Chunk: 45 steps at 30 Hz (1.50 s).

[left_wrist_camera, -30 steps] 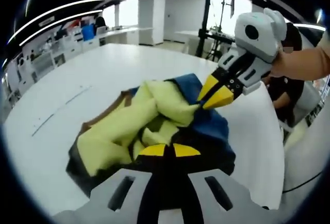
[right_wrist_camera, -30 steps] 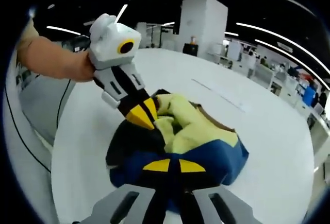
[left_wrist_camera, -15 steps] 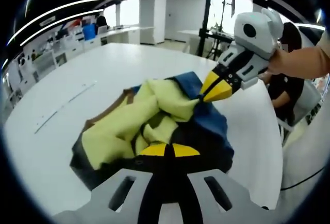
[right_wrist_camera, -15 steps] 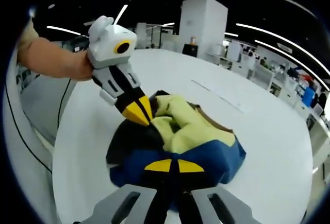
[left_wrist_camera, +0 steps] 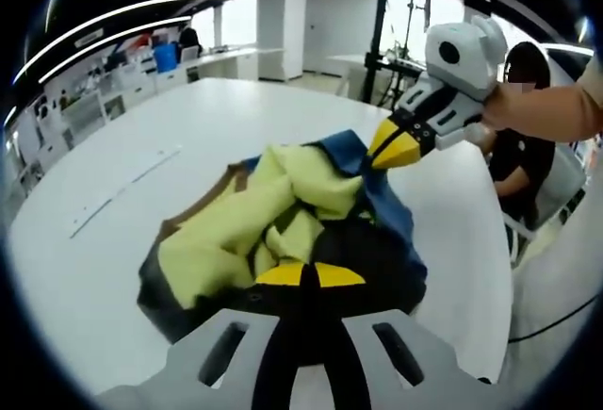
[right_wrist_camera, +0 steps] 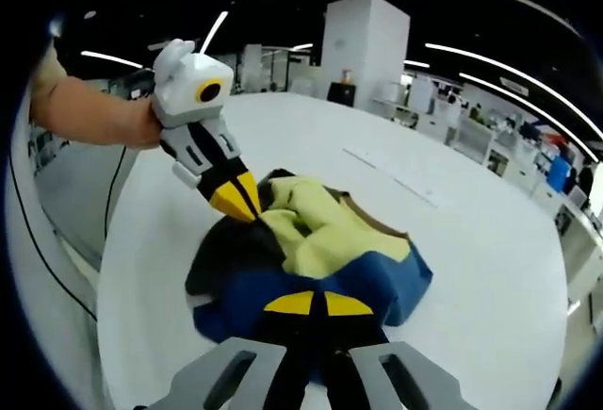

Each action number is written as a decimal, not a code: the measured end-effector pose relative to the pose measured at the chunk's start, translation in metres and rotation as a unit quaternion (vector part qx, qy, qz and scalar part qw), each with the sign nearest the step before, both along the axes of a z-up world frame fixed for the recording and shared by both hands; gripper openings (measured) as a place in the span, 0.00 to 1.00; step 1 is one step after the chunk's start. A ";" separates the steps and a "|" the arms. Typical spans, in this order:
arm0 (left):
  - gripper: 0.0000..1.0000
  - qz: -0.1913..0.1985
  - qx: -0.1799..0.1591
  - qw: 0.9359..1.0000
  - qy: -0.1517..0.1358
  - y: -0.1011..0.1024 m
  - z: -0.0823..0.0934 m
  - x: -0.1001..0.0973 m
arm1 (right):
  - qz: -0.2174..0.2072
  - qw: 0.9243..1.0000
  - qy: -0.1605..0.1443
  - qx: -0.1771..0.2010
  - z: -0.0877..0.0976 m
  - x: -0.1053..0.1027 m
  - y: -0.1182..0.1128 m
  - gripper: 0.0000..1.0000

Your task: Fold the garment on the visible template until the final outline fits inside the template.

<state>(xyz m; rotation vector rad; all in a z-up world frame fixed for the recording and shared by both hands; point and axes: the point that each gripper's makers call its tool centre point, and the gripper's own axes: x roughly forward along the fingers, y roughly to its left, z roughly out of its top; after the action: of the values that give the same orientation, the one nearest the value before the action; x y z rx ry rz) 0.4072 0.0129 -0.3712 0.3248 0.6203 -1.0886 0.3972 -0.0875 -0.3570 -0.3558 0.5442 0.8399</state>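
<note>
Garment (left_wrist_camera: 283,231) cloth is pinched in both tongs. The left gripper (left_wrist_camera: 301,276) has its yellow-tipped jaws pressed together on a dark fold at the near edge of the bundle in the left gripper view; in the right gripper view the same tool (right_wrist_camera: 236,198) comes in from the left, its tips biting the dark-and-yellow edge. The right gripper (right_wrist_camera: 306,303) has its jaws closed on the blue fabric, and in the left gripper view it (left_wrist_camera: 394,146) reaches in from the right, clamped on a raised blue corner. A hand (right_wrist_camera: 141,123) holds the left tool's white body.

The garment (right_wrist_camera: 311,250) is a crumpled heap of pale yellow, blue, dark and a strip of brown, bunched between the two tools and resting on the white table (left_wrist_camera: 170,137). A thin pale line (left_wrist_camera: 122,188) is marked on the table beyond the heap, well apart from it. A seated person (left_wrist_camera: 513,146) is just past the table's far edge.
</note>
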 end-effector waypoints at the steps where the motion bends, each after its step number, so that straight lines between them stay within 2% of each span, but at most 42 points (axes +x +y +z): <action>1: 0.00 0.001 0.000 1.000 0.000 0.001 0.000 0.000 | -0.001 1.000 0.000 0.000 0.000 0.000 0.000 0.00; 10: 0.00 0.006 0.001 1.000 -0.001 0.007 0.001 -0.002 | -0.007 1.000 0.002 0.002 -0.002 -0.001 -0.003 0.00; 22: 0.00 0.021 0.003 1.000 -0.010 0.025 0.009 0.001 | -0.038 0.999 0.000 0.000 0.003 0.010 -0.029 0.00; 31: 0.00 0.038 0.012 0.999 -0.014 0.050 0.010 0.000 | -0.061 0.998 -0.001 -0.016 0.001 0.016 -0.054 0.00; 45: 0.00 0.094 0.028 0.995 -0.016 0.111 0.011 0.016 | -0.089 0.995 0.011 -0.044 -0.006 0.024 -0.092 0.00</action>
<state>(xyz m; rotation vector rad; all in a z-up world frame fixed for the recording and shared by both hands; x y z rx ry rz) 0.4230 0.1243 -0.3603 0.3237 0.6405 -0.8850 0.4215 -0.1791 -0.3628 -0.3744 0.6248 0.6501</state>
